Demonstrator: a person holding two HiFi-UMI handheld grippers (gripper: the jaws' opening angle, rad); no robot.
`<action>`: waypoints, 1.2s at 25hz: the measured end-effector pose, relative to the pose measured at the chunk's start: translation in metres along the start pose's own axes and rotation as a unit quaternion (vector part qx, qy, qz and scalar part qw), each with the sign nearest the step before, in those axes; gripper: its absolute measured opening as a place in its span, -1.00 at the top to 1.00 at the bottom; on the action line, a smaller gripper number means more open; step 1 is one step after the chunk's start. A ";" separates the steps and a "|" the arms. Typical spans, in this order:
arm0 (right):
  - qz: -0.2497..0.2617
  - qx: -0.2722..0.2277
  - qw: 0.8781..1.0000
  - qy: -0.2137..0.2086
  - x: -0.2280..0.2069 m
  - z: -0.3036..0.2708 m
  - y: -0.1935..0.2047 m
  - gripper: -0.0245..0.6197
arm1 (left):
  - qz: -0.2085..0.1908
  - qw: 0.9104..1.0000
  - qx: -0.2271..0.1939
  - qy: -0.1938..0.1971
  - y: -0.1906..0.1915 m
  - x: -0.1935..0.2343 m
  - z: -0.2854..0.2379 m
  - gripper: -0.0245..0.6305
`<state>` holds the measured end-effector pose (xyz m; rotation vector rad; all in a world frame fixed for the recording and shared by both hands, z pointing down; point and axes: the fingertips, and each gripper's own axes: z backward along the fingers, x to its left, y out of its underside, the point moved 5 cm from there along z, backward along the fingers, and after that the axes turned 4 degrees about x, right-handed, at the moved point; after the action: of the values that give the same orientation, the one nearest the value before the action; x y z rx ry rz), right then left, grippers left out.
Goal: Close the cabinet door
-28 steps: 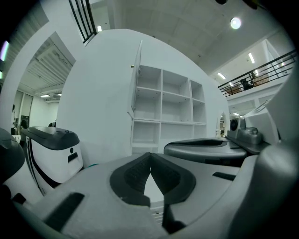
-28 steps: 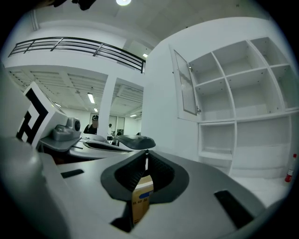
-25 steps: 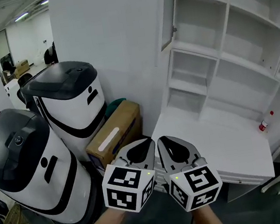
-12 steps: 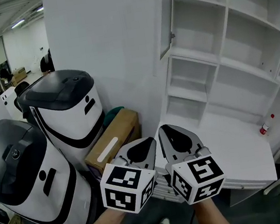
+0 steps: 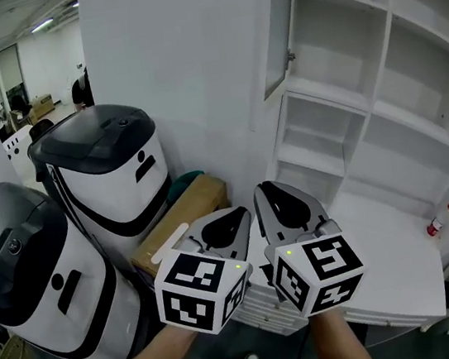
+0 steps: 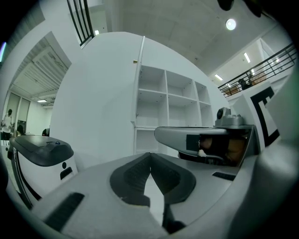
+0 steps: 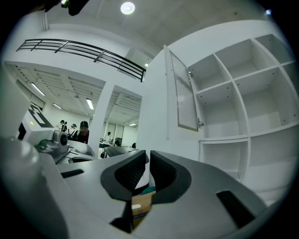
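- We hold the left gripper (image 5: 240,212) and the right gripper (image 5: 262,187) side by side and level, low in front of the white cabinet (image 5: 383,121).
- Both pairs of jaws are pressed together, with nothing between them.
- The cabinet door (image 5: 276,33) stands swung open at the cabinet's upper left, well apart from both grippers.
- A cardboard box (image 5: 184,214) lies to our left, beside a white-and-black machine (image 5: 111,179).

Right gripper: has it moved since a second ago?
Yes. Against the cardboard box, the right gripper has gone up the head view, toward the cabinet; jaws shut, empty.
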<state>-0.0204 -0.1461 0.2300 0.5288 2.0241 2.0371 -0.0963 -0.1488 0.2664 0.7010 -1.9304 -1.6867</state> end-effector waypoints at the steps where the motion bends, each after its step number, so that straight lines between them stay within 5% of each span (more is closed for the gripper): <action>1: 0.001 -0.001 1.000 -0.003 -0.005 -0.005 -0.002 0.84 | 0.001 1.000 -0.001 -0.004 -0.002 0.002 -0.006 0.89; 22: 0.013 -0.038 0.998 -0.054 -0.064 -0.071 -0.041 0.82 | -0.002 0.996 -0.012 -0.092 -0.030 0.028 -0.072 0.89; 30: 0.008 -0.039 0.998 -0.055 -0.064 -0.084 -0.047 0.66 | 0.003 0.994 -0.019 -0.106 -0.036 0.041 -0.075 0.89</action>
<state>-0.0006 -0.2477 0.1778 0.6276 1.8769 2.0388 -0.0758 -0.2355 0.2409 0.5185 -2.0328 -1.8531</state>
